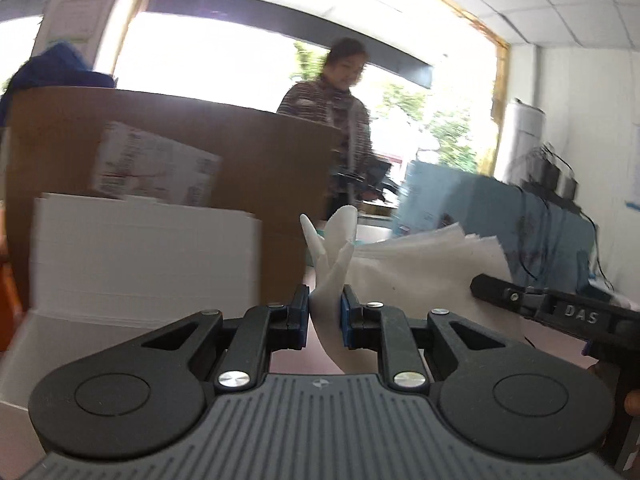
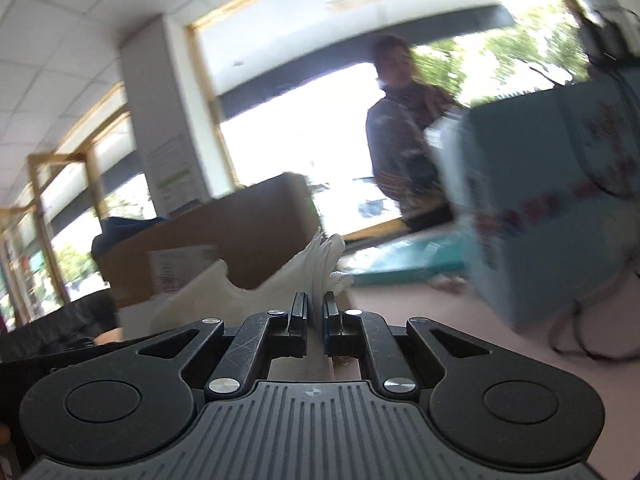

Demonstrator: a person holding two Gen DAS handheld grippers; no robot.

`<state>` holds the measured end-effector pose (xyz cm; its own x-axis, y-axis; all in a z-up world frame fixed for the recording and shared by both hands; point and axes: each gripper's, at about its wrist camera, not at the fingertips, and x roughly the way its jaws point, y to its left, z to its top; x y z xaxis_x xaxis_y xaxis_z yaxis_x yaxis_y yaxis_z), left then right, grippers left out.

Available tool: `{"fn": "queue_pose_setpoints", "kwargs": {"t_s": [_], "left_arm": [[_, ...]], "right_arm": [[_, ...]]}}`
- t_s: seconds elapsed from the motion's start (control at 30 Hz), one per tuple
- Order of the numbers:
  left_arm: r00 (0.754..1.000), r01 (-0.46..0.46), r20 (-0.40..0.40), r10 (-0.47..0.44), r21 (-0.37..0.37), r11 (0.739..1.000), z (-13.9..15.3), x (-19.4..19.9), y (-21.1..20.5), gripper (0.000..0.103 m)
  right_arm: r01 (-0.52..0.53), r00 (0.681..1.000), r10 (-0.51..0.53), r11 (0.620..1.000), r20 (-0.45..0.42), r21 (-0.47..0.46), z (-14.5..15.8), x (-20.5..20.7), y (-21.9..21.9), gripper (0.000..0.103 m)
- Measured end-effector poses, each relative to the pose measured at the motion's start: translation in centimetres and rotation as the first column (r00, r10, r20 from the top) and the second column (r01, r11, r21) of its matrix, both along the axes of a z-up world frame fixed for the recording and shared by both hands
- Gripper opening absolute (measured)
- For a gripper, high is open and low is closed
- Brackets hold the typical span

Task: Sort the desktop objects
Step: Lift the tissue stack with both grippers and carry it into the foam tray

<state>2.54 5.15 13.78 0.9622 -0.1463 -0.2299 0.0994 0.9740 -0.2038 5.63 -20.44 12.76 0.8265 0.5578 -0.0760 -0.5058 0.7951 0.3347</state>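
- White tissue paper (image 1: 332, 276) is pinched between the blue-padded jaws of the left gripper (image 1: 325, 316), a bunched corner standing up above the fingers.
- The other end of the same soft sheet stack (image 2: 308, 268) is clamped in the right gripper (image 2: 315, 316), whose jaws are nearly shut on a thin fanned edge.
- The paper is thus held between the two tools, above the pinkish desktop (image 2: 420, 312).
- In the left view the right tool is seen entering from the side, with "DAS" (image 1: 581, 314) moulded on its arm.
- Behind stand a white stack of sheets (image 1: 144, 256), a brown cardboard box (image 1: 256, 152) with a printed label too blurred to be read, and a light blue carton (image 2: 540, 208) whose red print is also illegible.
- A person (image 1: 340, 120) is seen beyond the desk.
- Risk is judged as follows: if the grippers are pulled apart, the thin paper may be torn; if either grip is loosened, sheets may slip out and scatter.
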Motion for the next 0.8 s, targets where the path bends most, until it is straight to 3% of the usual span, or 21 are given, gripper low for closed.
{"fn": "queue_pose_setpoints", "kwargs": {"t_s": [0.17, 0.4, 0.5, 0.67, 0.8], "left_arm": [[0.994, -0.096, -0.057, 0.090, -0.109, 0.989, 2.2, -1.5, 7.0, 0.014], [0.979, -0.177, -0.136, 0.154, -0.174, 0.969, 2.9, -2.5, 13.8, 0.014], [0.971, -0.157, -0.203, 0.129, -0.126, 0.980, 2.9, -2.1, 14.8, 0.015], [0.955, -0.127, -0.275, 0.109, -0.048, 0.991, 2.0, -1.2, 14.7, 0.017], [0.941, -0.108, -0.325, 0.092, -0.031, 0.994, 0.9, -0.2, 14.4, 0.018]], "right_arm": [[-0.091, 0.995, 0.092, 0.995, 0.036, -0.047, 2.6, -0.6, 7.0, 0.006], [-0.164, 0.986, 0.165, 0.986, 0.010, -0.039, 4.7, -0.6, 15.4, 0.006], [-0.169, 0.985, 0.169, 0.986, -0.021, 0.002, 4.6, -0.2, 16.8, 0.006], [-0.154, 0.987, 0.148, 0.984, -0.067, -0.094, 2.8, 0.6, 17.5, 0.006], [-0.135, 0.984, 0.123, 0.987, -0.127, -0.091, 1.8, 1.6, 16.5, 0.006]]}}
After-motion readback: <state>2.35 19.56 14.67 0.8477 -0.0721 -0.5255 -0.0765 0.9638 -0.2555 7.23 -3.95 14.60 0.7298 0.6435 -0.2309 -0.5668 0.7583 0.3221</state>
